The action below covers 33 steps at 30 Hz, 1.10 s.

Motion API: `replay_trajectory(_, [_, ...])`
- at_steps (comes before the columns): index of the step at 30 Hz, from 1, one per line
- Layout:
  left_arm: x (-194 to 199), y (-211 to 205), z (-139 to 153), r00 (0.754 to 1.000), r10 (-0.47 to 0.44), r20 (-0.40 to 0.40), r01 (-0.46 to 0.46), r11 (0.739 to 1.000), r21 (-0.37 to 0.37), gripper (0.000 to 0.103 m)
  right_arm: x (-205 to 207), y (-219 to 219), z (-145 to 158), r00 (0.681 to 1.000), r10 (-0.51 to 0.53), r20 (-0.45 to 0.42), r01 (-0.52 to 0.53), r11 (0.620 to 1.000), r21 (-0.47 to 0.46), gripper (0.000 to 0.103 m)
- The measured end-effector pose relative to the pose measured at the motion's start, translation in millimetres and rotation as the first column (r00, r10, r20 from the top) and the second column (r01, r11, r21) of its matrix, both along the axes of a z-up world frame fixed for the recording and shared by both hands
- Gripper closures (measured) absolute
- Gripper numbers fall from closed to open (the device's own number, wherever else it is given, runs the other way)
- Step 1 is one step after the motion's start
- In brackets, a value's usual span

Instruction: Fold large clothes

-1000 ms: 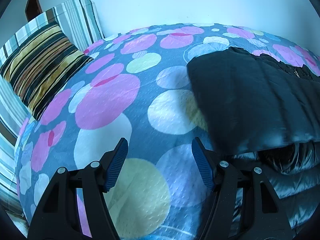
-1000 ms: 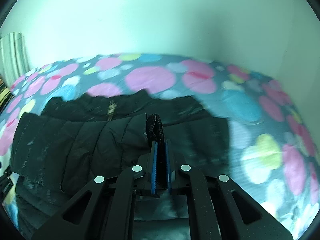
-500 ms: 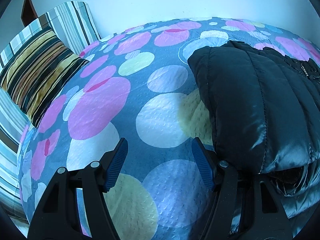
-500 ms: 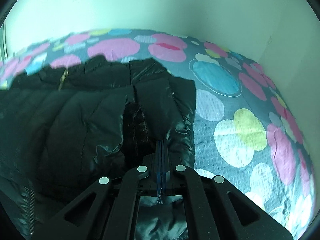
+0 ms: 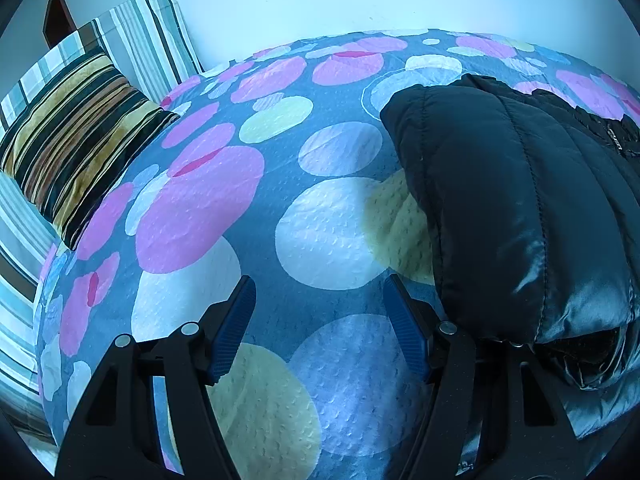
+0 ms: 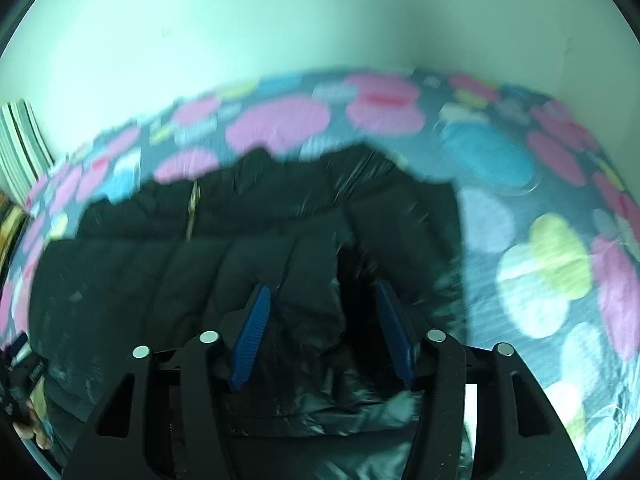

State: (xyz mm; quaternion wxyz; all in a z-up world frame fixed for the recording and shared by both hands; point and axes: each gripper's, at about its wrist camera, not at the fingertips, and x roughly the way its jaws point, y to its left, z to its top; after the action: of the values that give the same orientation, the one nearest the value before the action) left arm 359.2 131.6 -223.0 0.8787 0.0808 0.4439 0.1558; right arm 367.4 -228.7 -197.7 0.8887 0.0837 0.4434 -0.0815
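Basically, the bed with the grey bedspread printed in pink, white, yellow and blue circles (image 5: pixel 328 240) fills both views, with a pale wall behind. Brown-and-black striped velvet cushion (image 5: pixel 76 140) sits at its left edge against a green-and-white striped pillow (image 5: pixel 148 36), well clear of the work.

Task item: black quilted puffer jacket (image 5: pixel 520 208), shiny nylon, lying on the bedspread on the right of the left wrist view, one panel already turned over the body, open end facing the camera low on the right. The right wrist view is blurred, but the jacket fills its middle, with the top edge towards the wall.

Right tongs (image 6: pixel 320 332): jaws have just been opening and now stand apart over the jacket. Jacket fabric lies between and under them, and the blue pads are not pressing it. Looks like a release after laying a flap down.

Left tongs (image 5: pixel 320 328): apart, holding nothing, over bare bedspread just left of the jacket's near edge.

Risks, my read:
- Slick, puffy fill, so the released flap may spring back or slide off once nothing pins it.
- If the right tongs pull away with a pad still snagged in a fold, the layer drags out of line.
- Left tongs sit close to the jacket's side; a careless sweep could nudge the fold or bunch the bedspread under it.
- Next grab on thick layers may catch only the top shell.
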Motion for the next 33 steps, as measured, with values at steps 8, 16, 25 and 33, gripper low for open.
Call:
replay_trajectory(8, [5,0,-1,1.000,-0.002,-0.001,0.002,1.000,0.006,0.037,-13,11,9,0.999,0.014,0.044,-0.009,0.995,-0.104,0.096])
replay_trajectory(16, [17,-1,-3,1.000,0.003,-0.008,-0.003,1.000,0.015,0.037,-15,-17,-7,0.999,-0.033,-0.007,0.031,0.979,-0.200,0.096])
replay_trajectory(25, [22,5,-12,1.000,0.012,-0.025,-0.012,1.000,0.014,0.037,-8,-13,-37,0.999,-0.020,-0.045,0.009,0.973,-0.229,0.096])
replay_trajectory(33, [14,7,36,0.996,-0.008,0.084,0.016,0.995,-0.102,0.037,-8,-10,-34,0.999,-0.022,-0.041,0.012,0.971,-0.240,0.096])
